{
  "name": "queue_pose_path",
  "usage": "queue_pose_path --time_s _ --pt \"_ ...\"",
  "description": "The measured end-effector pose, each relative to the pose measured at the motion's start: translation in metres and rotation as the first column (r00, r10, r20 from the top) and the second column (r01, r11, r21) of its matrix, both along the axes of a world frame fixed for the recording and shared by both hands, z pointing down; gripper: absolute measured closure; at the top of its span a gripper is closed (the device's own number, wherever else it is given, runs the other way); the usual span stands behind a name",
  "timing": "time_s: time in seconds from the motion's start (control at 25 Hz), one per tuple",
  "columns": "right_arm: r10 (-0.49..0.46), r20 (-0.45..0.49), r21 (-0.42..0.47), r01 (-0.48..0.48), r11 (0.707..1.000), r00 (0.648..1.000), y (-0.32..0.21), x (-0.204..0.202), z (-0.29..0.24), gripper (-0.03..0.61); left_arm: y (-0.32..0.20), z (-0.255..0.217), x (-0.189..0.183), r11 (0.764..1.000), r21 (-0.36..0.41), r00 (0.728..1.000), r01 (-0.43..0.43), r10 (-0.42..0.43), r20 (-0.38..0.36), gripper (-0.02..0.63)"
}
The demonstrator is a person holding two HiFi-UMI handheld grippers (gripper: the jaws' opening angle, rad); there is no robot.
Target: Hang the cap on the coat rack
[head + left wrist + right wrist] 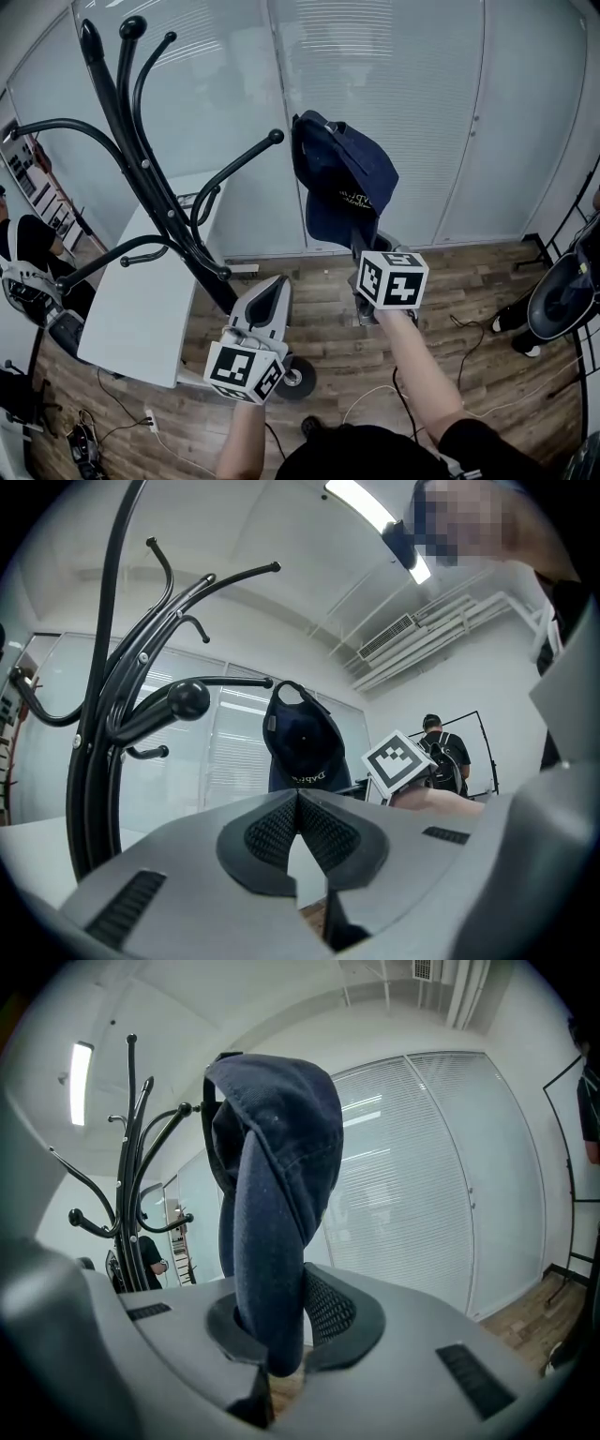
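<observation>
Though aloft, cap (272,1176) edge unseen between fingers (330,1307)

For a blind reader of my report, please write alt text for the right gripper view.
The right gripper is shut on a navy cap, which stands up above it. A black coat rack stands at left, apart from the cap.

Left hand-held gripper (297,797) closed, empty; right hand-held gripper (277,1321) clamps the cap (277,1138), both held forward.
</observation>
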State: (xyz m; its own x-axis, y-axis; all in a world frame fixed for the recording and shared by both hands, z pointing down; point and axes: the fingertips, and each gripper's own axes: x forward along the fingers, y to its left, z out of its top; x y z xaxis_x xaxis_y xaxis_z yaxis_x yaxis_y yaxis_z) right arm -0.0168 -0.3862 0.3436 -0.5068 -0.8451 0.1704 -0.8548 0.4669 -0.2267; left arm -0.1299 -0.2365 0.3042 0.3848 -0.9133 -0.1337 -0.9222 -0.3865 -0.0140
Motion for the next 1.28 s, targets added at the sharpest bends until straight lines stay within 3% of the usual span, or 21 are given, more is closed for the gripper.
queue_pose_path --time_s 0.76,1.28 --pt "0.063 -0.016 0.059 -0.062 0.996 0.998 0.006 -0.031 -0.003 0.531 -0.028 0.020 -0.018 0.991 -0.026 0.991 -0.134 0.134 -0.017 0.598" --pt "0.105 -0.032 0.075 -0.103 0.992 0.994 0.022 -0.035 0.005 0.531 -0.022 0.023 -0.027 0.986 -0.026 0.986 -0.164 0.163 -0.023 0.598"
